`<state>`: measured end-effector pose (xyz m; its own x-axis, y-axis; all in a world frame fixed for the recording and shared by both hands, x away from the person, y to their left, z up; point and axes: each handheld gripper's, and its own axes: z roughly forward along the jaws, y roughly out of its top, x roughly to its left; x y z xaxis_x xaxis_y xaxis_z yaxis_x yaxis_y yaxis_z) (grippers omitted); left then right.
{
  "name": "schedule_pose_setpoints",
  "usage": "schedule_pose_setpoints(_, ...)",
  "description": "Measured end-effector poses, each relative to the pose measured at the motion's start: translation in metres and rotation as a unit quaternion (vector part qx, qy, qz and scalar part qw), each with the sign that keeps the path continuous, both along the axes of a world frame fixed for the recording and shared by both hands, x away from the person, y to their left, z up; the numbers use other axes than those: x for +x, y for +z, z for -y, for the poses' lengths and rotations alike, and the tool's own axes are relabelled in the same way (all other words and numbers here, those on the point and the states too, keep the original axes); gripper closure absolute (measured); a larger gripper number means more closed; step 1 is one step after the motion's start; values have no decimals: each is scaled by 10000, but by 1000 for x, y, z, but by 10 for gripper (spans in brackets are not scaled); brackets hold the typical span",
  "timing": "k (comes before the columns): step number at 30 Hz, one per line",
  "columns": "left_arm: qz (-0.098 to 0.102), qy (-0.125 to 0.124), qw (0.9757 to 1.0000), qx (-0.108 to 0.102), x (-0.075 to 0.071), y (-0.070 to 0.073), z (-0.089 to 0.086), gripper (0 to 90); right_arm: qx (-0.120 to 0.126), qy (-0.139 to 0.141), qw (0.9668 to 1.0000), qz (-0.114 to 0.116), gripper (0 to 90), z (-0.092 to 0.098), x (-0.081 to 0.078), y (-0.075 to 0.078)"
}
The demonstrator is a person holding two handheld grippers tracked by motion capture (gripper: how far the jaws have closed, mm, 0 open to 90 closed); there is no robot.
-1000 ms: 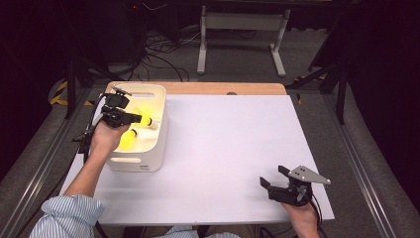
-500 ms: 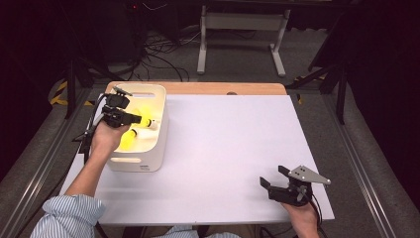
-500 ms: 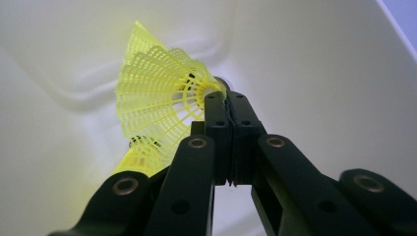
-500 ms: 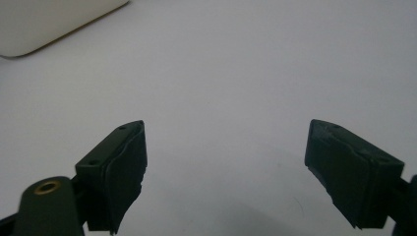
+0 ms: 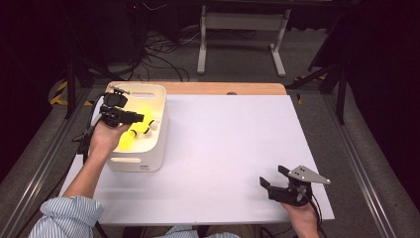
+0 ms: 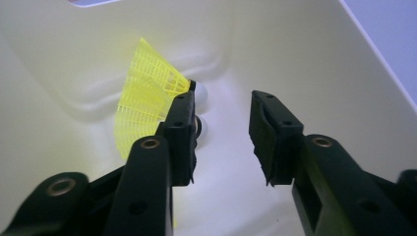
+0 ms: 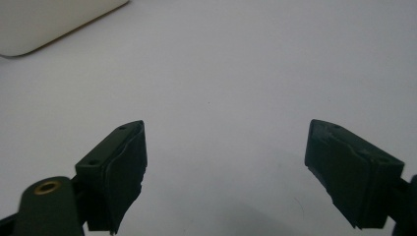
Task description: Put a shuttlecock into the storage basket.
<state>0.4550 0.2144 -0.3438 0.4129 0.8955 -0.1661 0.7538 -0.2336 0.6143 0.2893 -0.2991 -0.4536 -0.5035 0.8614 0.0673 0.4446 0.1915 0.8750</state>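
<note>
The right gripper (image 5: 277,181) rested open and empty on the near tabletop (image 5: 228,148). Farther off, inside the white bin (image 5: 161,134), the left gripper (image 6: 221,132) had just been opening its jaws, nothing between them; a yellow shuttlecock (image 6: 147,98) lay beside one jaw, apparently released. Shuttlecocks in the bin: two, perhaps three; one bin.

Yellow shuttlecocks (image 5: 130,133) lie inside the white bin (image 5: 159,129), near its middle. One shuttlecock (image 6: 147,103) lies on its side on the bin's floor, mesh skirt fanned toward the back wall, its white cork tip pointing away from that wall.
</note>
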Motion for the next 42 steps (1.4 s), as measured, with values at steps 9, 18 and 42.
schedule_pose_setpoints(9,235,118,9997,0,-4,4,0,453,-4,4,10000,-9,169,0,0,0)
schedule_pose_setpoints(18,297,248,9993,5,-6,6,-5,326,-9,5,10000,-10,169,0,0,0)
schedule_pose_setpoints(42,651,165,9977,101,-26,18,-10,263,-9,3,10000,-10,169,0,0,0)
